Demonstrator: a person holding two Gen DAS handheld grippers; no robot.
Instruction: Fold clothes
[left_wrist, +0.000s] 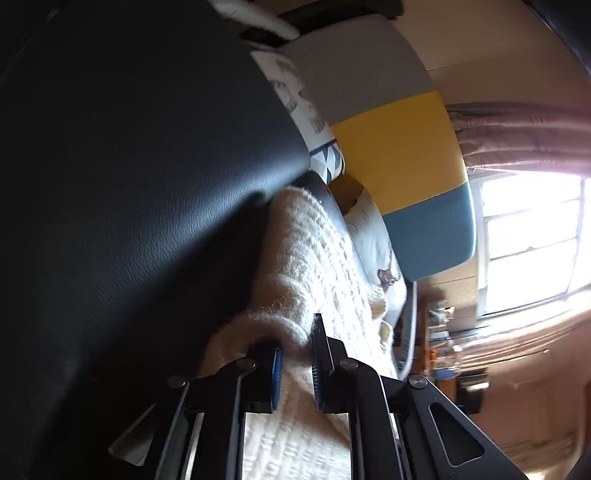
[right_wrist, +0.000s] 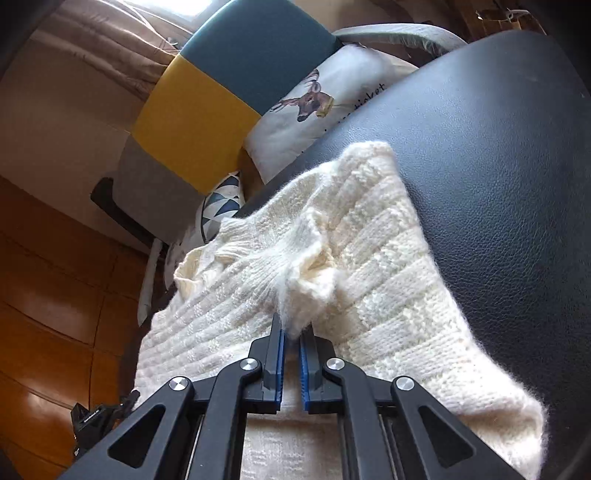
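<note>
A cream knitted sweater (right_wrist: 373, 280) lies spread on a black leather surface (right_wrist: 498, 166). My right gripper (right_wrist: 292, 332) is shut on a bunched fold of the sweater near its ribbed cuff, lifting the wool slightly. In the left wrist view the same sweater (left_wrist: 317, 258) runs away from the camera along the black leather surface (left_wrist: 147, 184). My left gripper (left_wrist: 297, 343) is shut on a thick rolled edge of the sweater, which fills the gap between the blue pads.
A chair back (right_wrist: 221, 92) in grey, yellow and teal stands beyond the leather surface, with a deer-print cushion (right_wrist: 314, 110) and a triangle-pattern cushion (right_wrist: 221, 206) against it. A wooden floor (right_wrist: 48, 295) lies to the left. A bright window (left_wrist: 532, 236) and curtains sit further off.
</note>
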